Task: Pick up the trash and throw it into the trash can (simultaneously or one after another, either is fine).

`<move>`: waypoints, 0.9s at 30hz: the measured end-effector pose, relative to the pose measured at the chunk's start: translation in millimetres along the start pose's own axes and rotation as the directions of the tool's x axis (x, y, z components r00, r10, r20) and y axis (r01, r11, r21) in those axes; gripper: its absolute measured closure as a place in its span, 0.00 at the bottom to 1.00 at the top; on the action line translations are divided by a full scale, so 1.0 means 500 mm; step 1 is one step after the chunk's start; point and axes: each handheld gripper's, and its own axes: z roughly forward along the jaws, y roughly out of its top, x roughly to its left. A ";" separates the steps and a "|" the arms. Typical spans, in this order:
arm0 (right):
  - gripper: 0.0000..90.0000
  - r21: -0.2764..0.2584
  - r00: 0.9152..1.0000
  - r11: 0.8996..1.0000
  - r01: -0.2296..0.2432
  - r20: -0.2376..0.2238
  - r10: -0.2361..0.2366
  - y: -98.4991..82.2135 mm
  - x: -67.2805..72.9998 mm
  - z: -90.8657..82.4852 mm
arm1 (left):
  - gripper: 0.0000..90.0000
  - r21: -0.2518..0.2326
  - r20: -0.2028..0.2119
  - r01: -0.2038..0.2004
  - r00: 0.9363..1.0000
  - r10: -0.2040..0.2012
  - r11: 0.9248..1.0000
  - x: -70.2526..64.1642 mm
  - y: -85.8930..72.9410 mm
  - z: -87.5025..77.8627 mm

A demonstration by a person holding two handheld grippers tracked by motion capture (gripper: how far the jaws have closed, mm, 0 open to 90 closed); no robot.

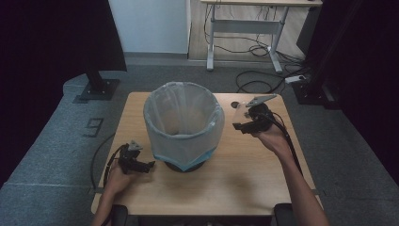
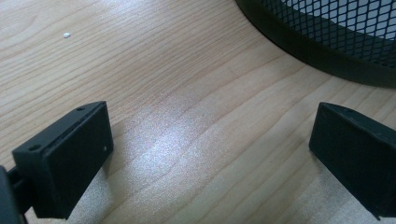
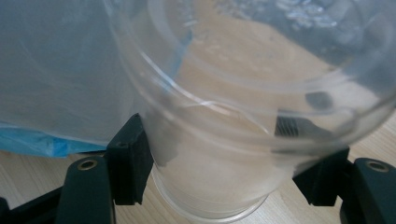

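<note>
On grey carpet, among black curtains and trailing cables, stands a pale woodgrain counter. At its middle sits a round black mesh bin lined with a filmy, blue-edged bag. Right of it, the right hand-held gripper clamps what looks like a clear plastic cup. Beside the bin's base, the left hand-held gripper gapes empty.

Dim, perhaps overhead-lit; soft close-up blur
</note>
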 end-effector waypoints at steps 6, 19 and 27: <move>0.34 -0.006 1.000 1.000 -0.004 -0.011 0.004 0.013 -0.001 -0.019 | 0.00 0.000 0.002 0.000 1.000 0.000 1.000 0.000 0.000 0.000; 0.34 -0.043 0.999 0.999 -0.008 -0.054 0.005 0.047 0.000 -0.058 | 0.00 0.000 0.002 0.000 1.000 0.000 1.000 0.000 0.000 0.000; 0.34 -0.060 0.997 0.998 -0.004 -0.076 -0.001 0.078 0.004 -0.088 | 0.00 0.000 0.002 0.000 1.000 0.000 1.000 0.000 0.000 0.000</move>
